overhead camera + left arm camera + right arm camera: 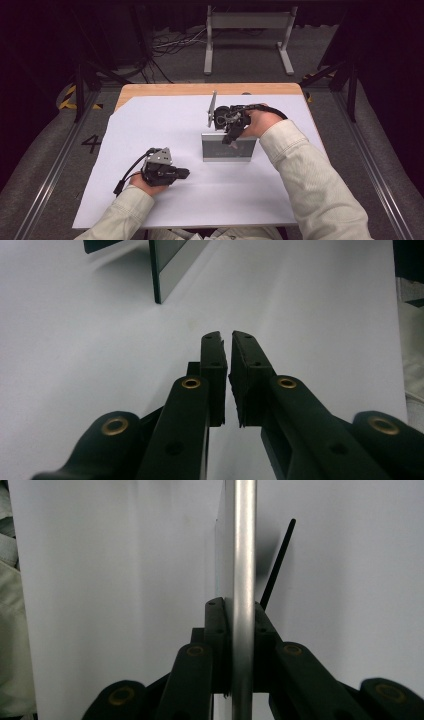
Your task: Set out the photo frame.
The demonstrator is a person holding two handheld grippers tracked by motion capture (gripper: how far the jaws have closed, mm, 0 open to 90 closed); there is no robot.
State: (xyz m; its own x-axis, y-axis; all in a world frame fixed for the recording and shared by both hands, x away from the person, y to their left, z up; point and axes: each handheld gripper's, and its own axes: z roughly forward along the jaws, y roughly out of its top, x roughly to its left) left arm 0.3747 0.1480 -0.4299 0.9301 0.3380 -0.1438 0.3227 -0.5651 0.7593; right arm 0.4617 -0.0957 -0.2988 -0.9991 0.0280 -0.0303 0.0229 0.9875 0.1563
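Note:
A small silver-framed panel (220, 150) stands upright near the middle of the white sheet. My right gripper (232, 137) comes down on its top edge from behind and is shut on it. In the right gripper view the silver edge (245, 555) runs straight up between the pads of the right gripper (235, 605), and a thin black prop leg (278, 562) slants behind it. My left gripper (184, 173) lies low on the sheet to the front left, pointing right, apart from the panel. Its jaws (226, 335) are shut with nothing between them, and the panel's corner (172, 267) shows farther off.
A white sheet (150, 125) covers a wooden table (165, 89). Beyond the far edge stand a metal stand (248, 30) and loose cables (170, 45) on the floor. Metal rails run along both sides of the table.

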